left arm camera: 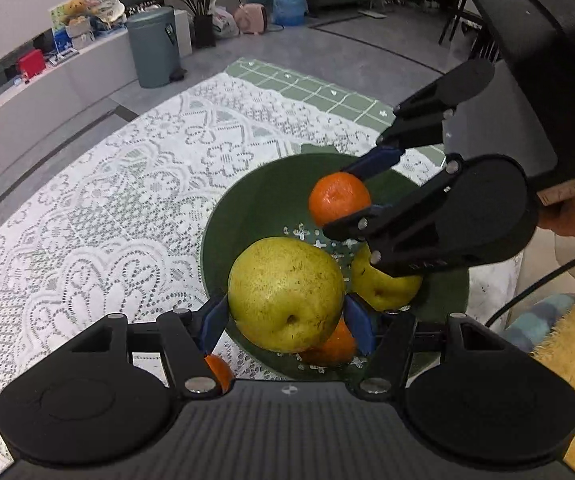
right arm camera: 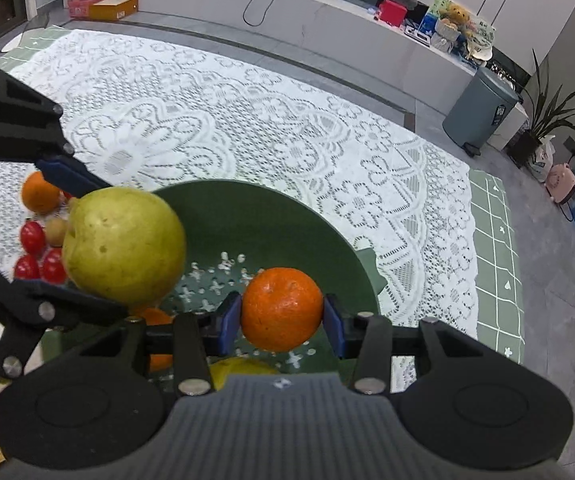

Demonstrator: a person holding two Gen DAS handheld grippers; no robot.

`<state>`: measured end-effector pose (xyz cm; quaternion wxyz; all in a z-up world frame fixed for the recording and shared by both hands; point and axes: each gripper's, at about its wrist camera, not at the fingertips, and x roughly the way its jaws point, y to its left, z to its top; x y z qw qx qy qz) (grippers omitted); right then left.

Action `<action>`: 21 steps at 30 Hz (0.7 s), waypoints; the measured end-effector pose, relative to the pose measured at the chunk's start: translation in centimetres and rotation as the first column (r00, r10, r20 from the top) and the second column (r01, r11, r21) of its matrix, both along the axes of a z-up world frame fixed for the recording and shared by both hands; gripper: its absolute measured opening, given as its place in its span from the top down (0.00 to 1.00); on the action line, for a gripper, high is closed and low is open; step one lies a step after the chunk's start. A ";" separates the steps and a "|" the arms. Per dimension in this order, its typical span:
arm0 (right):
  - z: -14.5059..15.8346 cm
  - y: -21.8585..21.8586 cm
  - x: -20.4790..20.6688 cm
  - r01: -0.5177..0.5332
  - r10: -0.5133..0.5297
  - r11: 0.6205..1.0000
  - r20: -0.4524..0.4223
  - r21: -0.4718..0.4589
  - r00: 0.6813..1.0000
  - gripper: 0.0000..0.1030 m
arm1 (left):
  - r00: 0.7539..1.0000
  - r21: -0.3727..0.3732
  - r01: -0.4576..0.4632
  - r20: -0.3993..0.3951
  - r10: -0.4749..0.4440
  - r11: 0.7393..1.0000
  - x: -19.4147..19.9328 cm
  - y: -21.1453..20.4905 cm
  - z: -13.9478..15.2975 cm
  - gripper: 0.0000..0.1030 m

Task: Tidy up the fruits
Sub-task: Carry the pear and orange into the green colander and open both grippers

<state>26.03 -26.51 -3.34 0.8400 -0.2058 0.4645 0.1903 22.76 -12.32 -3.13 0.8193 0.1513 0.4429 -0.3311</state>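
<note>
While the pear (left arm camera: 285, 294) sits clamped in the left tongs (left arm camera: 283, 320) over the green bowl (left arm camera: 247, 200), the right tongs (right arm camera: 282, 320) grip an orange (right arm camera: 281, 308) at approx 1 o'clock; w/ cherry tomatoes (right arm camera: 33, 252) on the lace cloth (right arm camera: 207, 120).

Left gripper (left arm camera: 285, 320): matte black plastic, ribbed housing, two round discs, blue finger pads (left arm camera: 213, 320), silver screws at linkage joints. Right gripper (left arm camera: 345, 200): same black linkages, blue pads, silver screws, faint embossed lettering. Behind right gripper: bare-skinned hand (left arm camera: 571, 212), wooden handle, black cable.
</note>
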 end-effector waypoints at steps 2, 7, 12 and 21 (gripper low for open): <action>-0.6 0.0 0.5 0.001 -0.001 1.000 -0.008 -0.008 1.000 0.59 | 1.000 0.012 0.010 -0.004 -0.010 1.000 0.1 -0.3 -0.3 0.30; -1.8 0.0 1.3 -0.007 0.007 1.000 -0.027 -0.019 1.000 0.59 | 0.999 0.038 0.036 -0.029 -0.035 0.999 0.2 -1.0 -1.1 0.30; -2.8 -0.2 1.5 -0.013 0.012 1.000 -0.043 -0.022 0.999 0.59 | 0.998 0.057 0.043 -0.037 -0.041 0.997 0.3 -1.5 -1.5 0.30; -4.9 -0.1 1.8 -0.009 0.008 1.000 -0.090 -0.009 0.996 0.59 | 0.998 0.066 0.009 -0.062 -0.005 0.998 1.2 -1.9 -1.5 0.30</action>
